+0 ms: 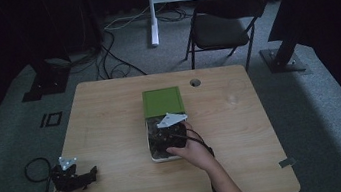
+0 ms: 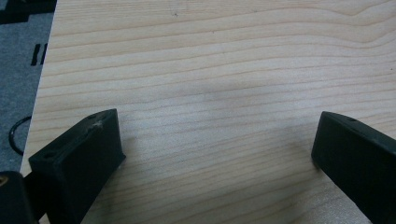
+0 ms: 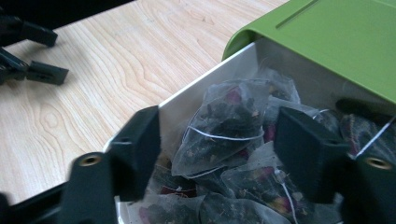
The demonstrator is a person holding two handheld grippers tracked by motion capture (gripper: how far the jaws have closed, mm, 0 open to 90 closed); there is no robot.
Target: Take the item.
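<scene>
A white box (image 1: 155, 156) with a green lid (image 1: 162, 100) folded back sits mid-table. It holds several clear pyramid tea bags (image 3: 224, 122) of dark leaves. My right gripper (image 1: 170, 135) hangs over the box; its jaws stand open on either side of one tea bag (image 3: 219, 128), not closed on it. At the table's front left edge my left gripper (image 1: 91, 174) rests low. Its jaws are wide open over bare wood (image 2: 215, 107) with nothing between them.
The wooden table (image 1: 113, 134) has a round cable hole (image 1: 195, 82) near its far edge. A black folding chair (image 1: 221, 25) and a white stand leg (image 1: 151, 13) sit beyond it. Cables lie on the grey carpet at the left (image 1: 35, 170).
</scene>
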